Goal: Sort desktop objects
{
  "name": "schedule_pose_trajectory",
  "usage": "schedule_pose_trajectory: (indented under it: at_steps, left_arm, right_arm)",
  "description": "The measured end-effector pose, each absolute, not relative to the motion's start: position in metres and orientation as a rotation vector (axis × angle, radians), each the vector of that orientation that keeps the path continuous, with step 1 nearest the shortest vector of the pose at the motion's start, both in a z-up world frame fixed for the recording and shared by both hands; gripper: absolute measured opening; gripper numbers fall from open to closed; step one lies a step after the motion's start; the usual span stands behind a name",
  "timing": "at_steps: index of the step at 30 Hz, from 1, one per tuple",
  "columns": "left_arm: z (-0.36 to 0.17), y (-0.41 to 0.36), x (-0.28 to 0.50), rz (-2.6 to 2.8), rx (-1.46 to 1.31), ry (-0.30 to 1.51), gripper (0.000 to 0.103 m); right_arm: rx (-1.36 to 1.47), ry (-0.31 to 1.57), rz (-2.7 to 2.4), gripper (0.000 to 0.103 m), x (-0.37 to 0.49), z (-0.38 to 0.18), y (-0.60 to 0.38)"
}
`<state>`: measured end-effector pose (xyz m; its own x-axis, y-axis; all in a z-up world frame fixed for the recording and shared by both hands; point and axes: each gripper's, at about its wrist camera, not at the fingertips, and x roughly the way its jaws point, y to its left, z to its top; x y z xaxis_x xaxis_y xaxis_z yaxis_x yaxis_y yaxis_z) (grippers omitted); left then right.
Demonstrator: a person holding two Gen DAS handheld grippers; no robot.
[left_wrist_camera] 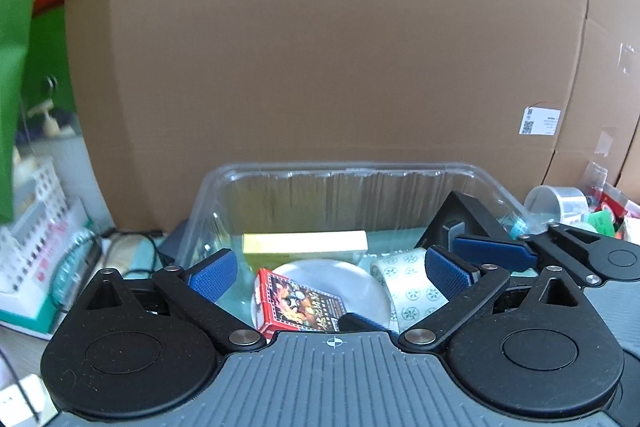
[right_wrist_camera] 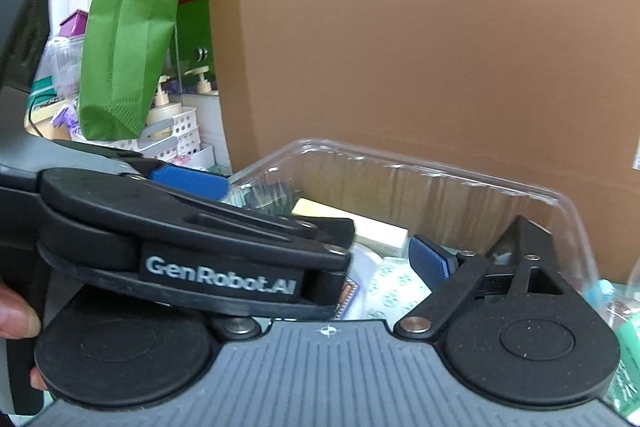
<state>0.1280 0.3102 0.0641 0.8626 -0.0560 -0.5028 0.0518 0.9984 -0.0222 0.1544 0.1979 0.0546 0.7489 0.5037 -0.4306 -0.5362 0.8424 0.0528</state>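
Both grippers are hovering over the clear tub (left_wrist_camera: 208, 187), where the sorted things are gathering: card pack (left_wrist_camera: 298, 301), tape roll (left_wrist_camera: 408, 287), yellow box (left_wrist_camera: 304, 243). The left gripper (left_wrist_camera: 334, 269) is spread and empty; the right gripper (left_wrist_camera: 496, 251) is standing wide too (apparently nothing between its pads).

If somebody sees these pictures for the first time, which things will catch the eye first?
The big brown cardboard box fills the background. In front of it stands a clear plastic tub holding a red card box, a white plate, patterned tape and a yellow box. A green bag hangs at the left.
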Motion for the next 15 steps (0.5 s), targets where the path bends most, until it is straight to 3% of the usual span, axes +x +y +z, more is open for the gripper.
schedule_pose_trajectory:
  at_steps: [15]
  left_arm:
    - [0.096, 0.269, 0.064, 0.070, 0.072, 0.392, 0.103]
  right_arm:
    - [-0.014, 0.384, 0.458, 0.102, 0.105, 0.078, 0.140]
